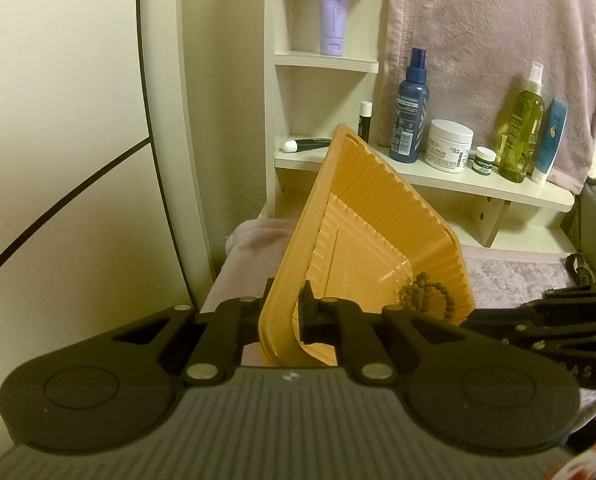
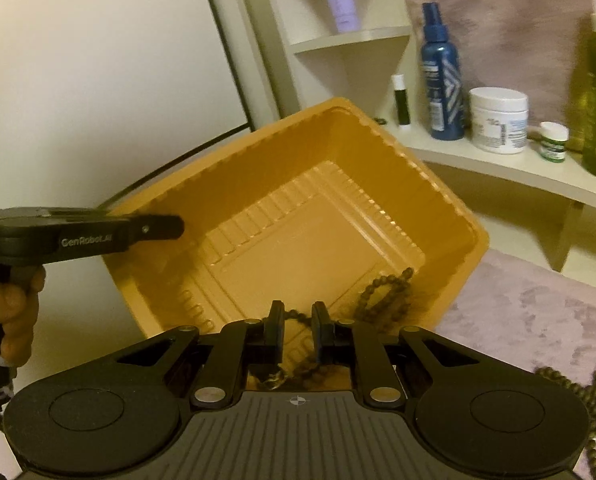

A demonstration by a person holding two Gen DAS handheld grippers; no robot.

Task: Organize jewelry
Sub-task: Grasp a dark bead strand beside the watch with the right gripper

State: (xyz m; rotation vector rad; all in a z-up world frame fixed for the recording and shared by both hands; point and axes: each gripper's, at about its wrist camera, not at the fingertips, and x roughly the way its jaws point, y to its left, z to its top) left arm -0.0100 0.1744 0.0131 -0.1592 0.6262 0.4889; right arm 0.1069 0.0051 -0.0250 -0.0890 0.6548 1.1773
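Left gripper (image 1: 288,314) pinches the tilted orange tray (image 2: 337,136) by its thin, bendy rim, while the right gripper (image 2: 298,330) stands slightly spread around the limp, slithery bead strand (image 2: 381,294) pooled in the tray's low corner.

Cream wall (image 1: 58,120); pale wooden shelf (image 1: 477,184) bearing toiletries; pink blanket (image 1: 497,40) draped behind.
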